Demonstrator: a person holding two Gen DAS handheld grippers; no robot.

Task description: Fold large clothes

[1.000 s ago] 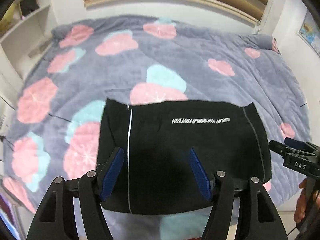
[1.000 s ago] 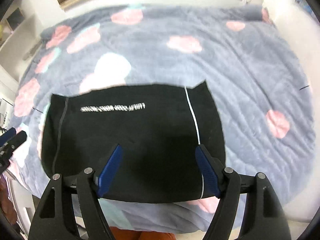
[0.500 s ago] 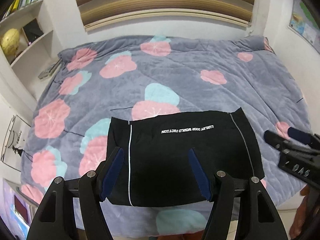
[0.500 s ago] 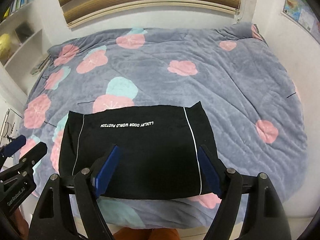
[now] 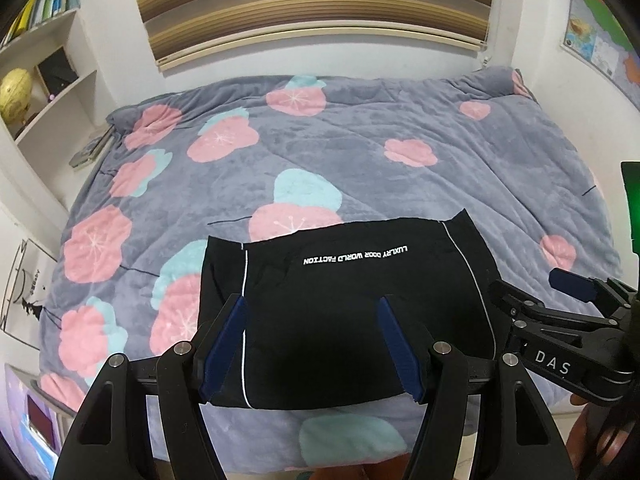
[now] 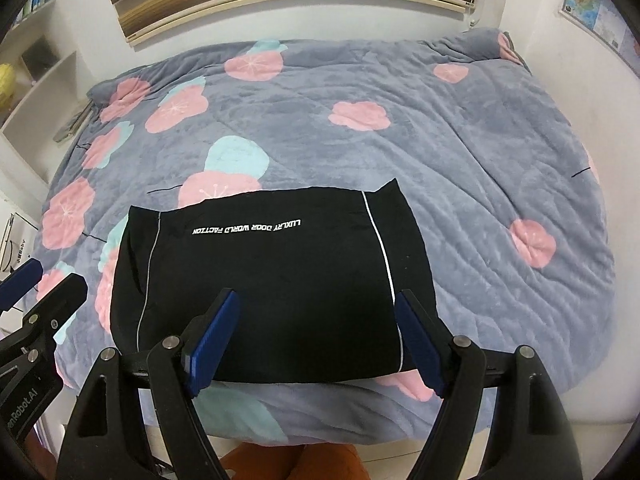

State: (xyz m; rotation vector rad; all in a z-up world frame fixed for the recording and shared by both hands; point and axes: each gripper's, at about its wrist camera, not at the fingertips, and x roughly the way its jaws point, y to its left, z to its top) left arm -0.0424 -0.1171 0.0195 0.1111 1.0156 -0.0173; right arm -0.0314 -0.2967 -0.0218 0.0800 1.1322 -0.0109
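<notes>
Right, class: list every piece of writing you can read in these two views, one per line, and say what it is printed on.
"LUXURY DOOR WORLD FACTION": white, upside down, on the black garment.
"DAS": on the right gripper, seen from the left wrist.
"...nRobot.AI": cut off, on the left gripper, seen from the right wrist.
Wall map and book spines: too small to read.

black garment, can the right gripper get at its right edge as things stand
Probably yes: the right gripper is open and empty above the black garment, nothing lies between, and the left gripper is off at the other side.
</notes>
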